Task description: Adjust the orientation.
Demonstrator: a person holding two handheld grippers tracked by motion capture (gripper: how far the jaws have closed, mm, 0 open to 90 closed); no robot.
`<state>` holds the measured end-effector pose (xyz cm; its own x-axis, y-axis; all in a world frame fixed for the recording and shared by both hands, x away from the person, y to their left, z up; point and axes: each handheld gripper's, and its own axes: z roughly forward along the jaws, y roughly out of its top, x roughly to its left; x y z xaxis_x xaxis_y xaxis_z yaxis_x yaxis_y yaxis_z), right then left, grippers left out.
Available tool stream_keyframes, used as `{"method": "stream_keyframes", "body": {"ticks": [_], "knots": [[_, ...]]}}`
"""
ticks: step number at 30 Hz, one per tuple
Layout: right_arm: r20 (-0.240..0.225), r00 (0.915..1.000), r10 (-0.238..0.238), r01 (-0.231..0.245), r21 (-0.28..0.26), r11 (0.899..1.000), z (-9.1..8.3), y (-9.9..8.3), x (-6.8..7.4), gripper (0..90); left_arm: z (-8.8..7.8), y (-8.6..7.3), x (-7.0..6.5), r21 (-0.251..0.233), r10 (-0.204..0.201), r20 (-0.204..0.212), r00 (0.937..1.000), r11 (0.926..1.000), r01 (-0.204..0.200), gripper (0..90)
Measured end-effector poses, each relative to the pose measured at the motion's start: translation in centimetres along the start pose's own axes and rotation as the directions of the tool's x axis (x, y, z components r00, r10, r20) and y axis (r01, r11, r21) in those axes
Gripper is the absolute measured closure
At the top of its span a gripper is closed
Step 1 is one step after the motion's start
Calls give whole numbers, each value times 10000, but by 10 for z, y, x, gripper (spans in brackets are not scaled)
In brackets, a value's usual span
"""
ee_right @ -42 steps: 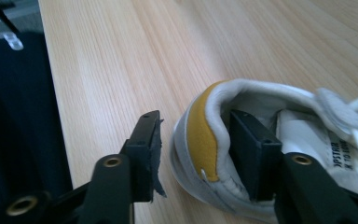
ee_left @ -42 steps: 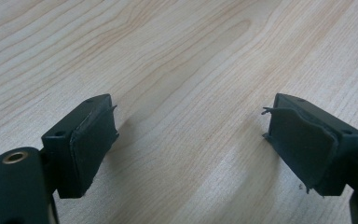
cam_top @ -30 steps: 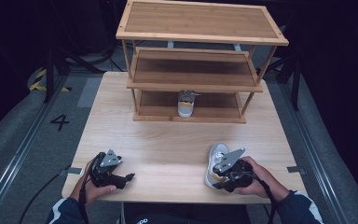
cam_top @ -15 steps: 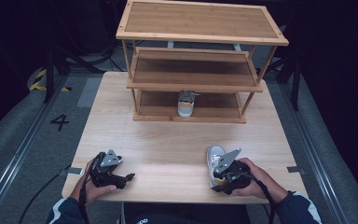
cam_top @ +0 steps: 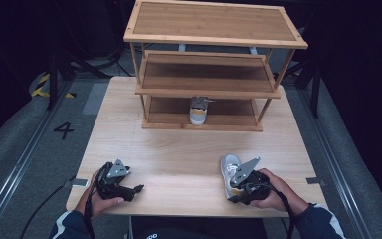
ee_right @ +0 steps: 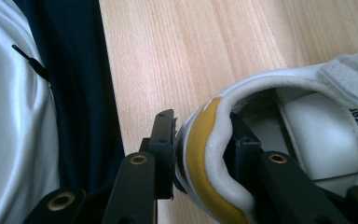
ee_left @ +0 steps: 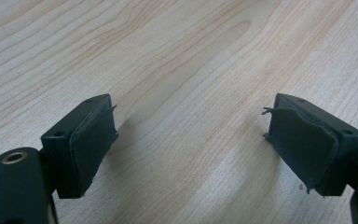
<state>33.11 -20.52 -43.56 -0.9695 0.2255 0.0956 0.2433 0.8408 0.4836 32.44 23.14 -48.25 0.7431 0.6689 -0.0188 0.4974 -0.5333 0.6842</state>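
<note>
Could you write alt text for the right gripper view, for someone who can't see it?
The right gripper pinches the yellow-trimmed heel rim of a white shoe, one jaw outside, one inside. It lies on a light wooden table.

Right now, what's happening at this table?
A person is putting shoes on a wooden rack. The right gripper has just been closing and now pinches the heel collar of a white shoe lying on the table, one jaw inside, one outside. The left gripper rests open over bare wood. A matching shoe already sits on the rack's bottom shelf.
</note>
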Motion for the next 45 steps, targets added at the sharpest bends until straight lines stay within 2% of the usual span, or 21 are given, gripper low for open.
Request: {"method": "stream_keyframes", "body": {"ticks": [8, 13, 18, 23, 30, 40, 45], "knots": [[171, 9998, -28, 31, -148, 9999, -7, -2, -4, 686, 0, 0, 0, -3, 44, 0, 10000, 10000, -44, 152], [261, 9994, -215, 223, -334, 9992, -12, -1, -8, 686, 0, 0, 0, -3, 34, -8, 10000, 10000, -34, 151], [425, 9988, -224, 242, -417, 9988, -18, 0, -15, 686, 0, 0, 0, -3, 39, -9, 10000, 10000, -39, 151], [558, 9982, -232, 259, -483, 9985, -24, 2, -28, 686, 0, 0, 0, -1, 39, -10, 10000, 10000, -39, 151], [1032, 9943, -265, 316, -474, 9984, -33, 11, -52, 686, 0, 0, 0, -1, 37, -14, 10000, 10000, -37, 151], [1278, 9903, -537, 610, -534, 9967, -33, 31, -88, 686, 0, 0, 0, -11, 26, -13, 10000, 10000, -26, 152], [1399, 9884, -589, 666, -512, 9965, -27, 40, -106, 686, 0, 0, 0, -3, 34, -13, 10000, 10000, -34, 151]]}}
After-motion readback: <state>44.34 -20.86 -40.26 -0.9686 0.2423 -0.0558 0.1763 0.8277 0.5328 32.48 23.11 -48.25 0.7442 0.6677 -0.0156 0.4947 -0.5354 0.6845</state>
